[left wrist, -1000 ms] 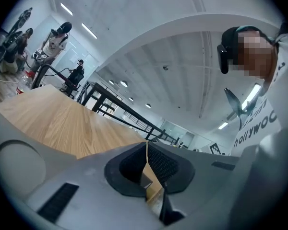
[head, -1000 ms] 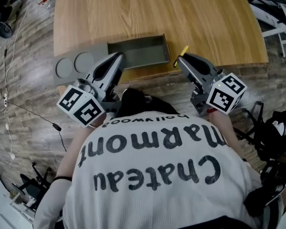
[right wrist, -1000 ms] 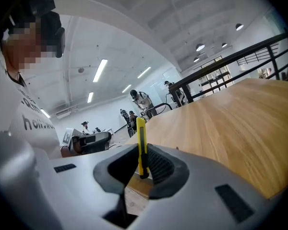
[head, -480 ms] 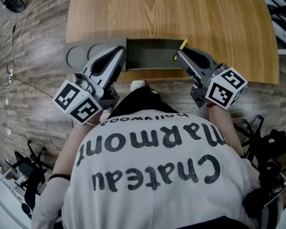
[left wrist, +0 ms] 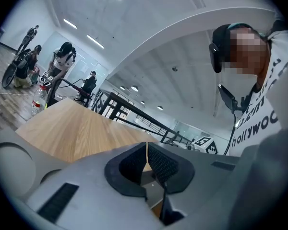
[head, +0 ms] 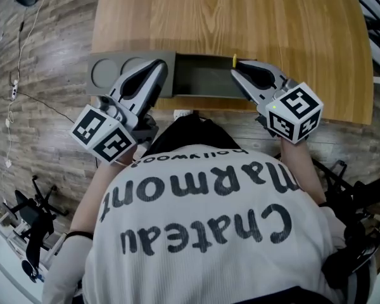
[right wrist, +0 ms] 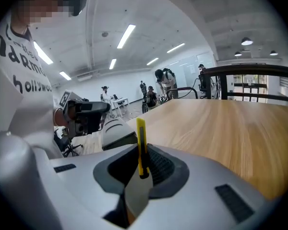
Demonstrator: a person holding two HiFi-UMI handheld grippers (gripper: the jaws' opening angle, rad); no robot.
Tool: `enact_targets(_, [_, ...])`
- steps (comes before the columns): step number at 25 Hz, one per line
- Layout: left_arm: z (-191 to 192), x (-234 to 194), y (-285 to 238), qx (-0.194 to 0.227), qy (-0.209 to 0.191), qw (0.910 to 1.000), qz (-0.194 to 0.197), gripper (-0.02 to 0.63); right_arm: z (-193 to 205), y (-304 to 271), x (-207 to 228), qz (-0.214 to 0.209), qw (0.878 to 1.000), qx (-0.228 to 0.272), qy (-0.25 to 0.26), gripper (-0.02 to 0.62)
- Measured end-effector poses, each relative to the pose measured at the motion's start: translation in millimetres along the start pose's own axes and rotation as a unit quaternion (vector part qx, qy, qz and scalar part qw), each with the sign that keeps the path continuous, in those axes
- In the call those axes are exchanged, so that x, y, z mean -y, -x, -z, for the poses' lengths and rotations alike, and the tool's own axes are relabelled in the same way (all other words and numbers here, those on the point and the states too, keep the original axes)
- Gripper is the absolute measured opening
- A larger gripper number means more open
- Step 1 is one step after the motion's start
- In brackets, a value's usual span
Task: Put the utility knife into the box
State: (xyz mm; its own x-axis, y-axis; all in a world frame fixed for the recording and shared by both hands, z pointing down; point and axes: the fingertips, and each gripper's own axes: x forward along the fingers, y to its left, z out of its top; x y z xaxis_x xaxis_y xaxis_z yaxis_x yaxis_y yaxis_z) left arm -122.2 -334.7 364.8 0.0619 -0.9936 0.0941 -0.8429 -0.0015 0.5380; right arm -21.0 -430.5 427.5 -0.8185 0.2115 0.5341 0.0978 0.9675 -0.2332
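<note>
A grey open box [head: 202, 78] lies at the near edge of the wooden table [head: 240, 18]. My right gripper [head: 236, 73] is over the box's right end, shut on a yellow utility knife [head: 234, 60]. In the right gripper view the knife [right wrist: 141, 143] stands upright between the pads of that gripper [right wrist: 142, 163]. My left gripper [head: 159, 75] lies at the box's left end. Its pads [left wrist: 158, 162] are closed almost together in the left gripper view, and I see nothing between them there [left wrist: 147, 150].
A flat grey panel with two round recesses [head: 117, 71] adjoins the box on its left and overhangs the table's corner. Wood-pattern floor with cables [head: 25, 100] lies to the left. People and bicycles stand far off [left wrist: 62, 61].
My right gripper has swung left and lower with the knife, from beside the box's right end to over it, and has rolled. The left gripper has kept to the box's left end.
</note>
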Motion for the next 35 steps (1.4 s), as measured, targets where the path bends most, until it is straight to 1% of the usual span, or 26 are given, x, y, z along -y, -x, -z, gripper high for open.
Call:
enact_targets(2, [-0.4, 2.3, -0.9, 0.002, 0.000, 1.0000, -0.003, 0.015, 0.9, -2.0, -2.9, -0.006, 0.999, -0.019, 0.028, 0.057])
enact_targets(5, [-5.8, 1.4, 0.9, 0.007, 0.001, 1.0000, -0.005, 0.014, 1.7, -10.9, -11.1, -0.013, 0.995, -0.054, 0.080, 0.057])
enact_targets(9, [-9.7, -13.2, 7.1, 0.005, 0.005, 0.9999, -0.009, 0.014, 2.7, -36.2, -23.5, -0.024, 0.987, -0.093, 0.125, 0.057])
enact_targets(11, [-8.3, -19.0, 7.6, 0.002, 0.007, 0.9999, -0.009, 0.014, 7.4, -47.7, -27.9, -0.033, 0.981, -0.119, 0.149, 0.057])
enact_targets(14, [-6.9, -20.7, 7.5, 0.003, 0.016, 0.9998, -0.008, 0.015, 23.2, -57.5, -33.4, -0.053, 0.964, -0.171, 0.197, 0.057])
enact_targets(18, [-10.8, -23.8, 10.6, 0.012, 0.025, 0.9996, -0.008, 0.014, 45.1, -66.4, -33.7, -0.069, 0.933, -0.237, 0.260, 0.057])
enact_targets(22, [-9.3, -28.5, 12.1, 0.010, 0.025, 0.9995, -0.016, 0.015, 62.1, -72.6, -32.3, -0.088, 0.910, -0.282, 0.290, 0.057])
enact_targets(24, [-7.8, -30.7, 11.9, 0.007, 0.024, 0.9995, -0.021, 0.014, 68.6, -74.1, -31.9, -0.098, 0.902, -0.297, 0.297, 0.057])
enact_targets(30, [-9.5, -29.6, 11.4, 0.004, 0.019, 0.9994, -0.029, 0.014, 84.0, -72.9, -35.1, -0.113, 0.890, -0.327, 0.297, 0.058])
enact_targets(35, [-9.5, -31.9, 6.0, 0.000, 0.018, 0.9996, -0.024, 0.014, 86.8, -77.1, -34.7, -0.123, 0.900, -0.315, 0.273, 0.058])
